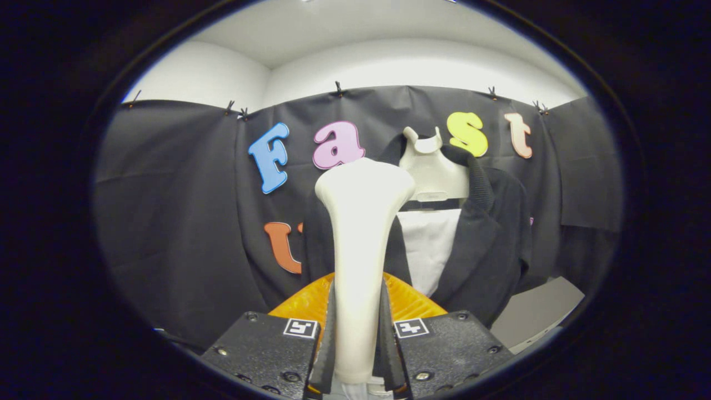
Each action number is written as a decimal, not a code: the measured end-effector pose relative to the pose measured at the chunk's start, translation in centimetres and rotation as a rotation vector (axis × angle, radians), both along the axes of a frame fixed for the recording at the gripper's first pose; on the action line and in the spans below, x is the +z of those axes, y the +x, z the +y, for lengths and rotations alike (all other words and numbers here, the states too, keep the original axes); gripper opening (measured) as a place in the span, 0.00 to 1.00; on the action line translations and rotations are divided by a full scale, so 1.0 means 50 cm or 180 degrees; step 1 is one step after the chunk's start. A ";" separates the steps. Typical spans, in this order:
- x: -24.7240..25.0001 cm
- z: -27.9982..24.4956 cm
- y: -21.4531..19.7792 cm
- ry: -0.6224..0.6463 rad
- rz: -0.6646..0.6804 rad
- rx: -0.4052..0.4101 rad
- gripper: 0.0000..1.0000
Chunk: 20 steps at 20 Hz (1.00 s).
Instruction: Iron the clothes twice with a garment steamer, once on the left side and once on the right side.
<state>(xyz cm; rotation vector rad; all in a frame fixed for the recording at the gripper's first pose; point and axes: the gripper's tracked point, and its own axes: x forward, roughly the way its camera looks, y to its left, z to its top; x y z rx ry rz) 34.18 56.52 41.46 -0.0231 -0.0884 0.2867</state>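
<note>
Jaws pinching garment steamer handle; jacket just beyond, open wall leftward.

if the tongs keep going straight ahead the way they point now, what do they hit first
Likely the black jacket on the mannequin, met by the head of the white garment steamer that the tongs are clamped on; depth is unclear.

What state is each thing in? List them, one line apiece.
Gripper: shut on the steamer's handle.
Garment steamer: held upright between the fingers, head up, short of the jacket.
Black jacket: hanging on the mannequin, front open.
White mannequin: upright beyond the steamer, wearing the jacket.
</note>
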 end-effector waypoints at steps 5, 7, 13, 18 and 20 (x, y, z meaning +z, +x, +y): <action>-0.030 0.028 0.035 -0.0113 0.0054 -0.0121 0.37; -0.043 0.026 0.051 -0.0149 0.0088 -0.0172 0.37; -0.083 0.031 0.066 -0.0175 0.0209 -0.0199 0.37; -0.129 0.031 0.068 -0.0197 0.0287 -0.0230 0.37; -0.152 0.029 0.067 -0.0193 0.0335 -0.0236 0.37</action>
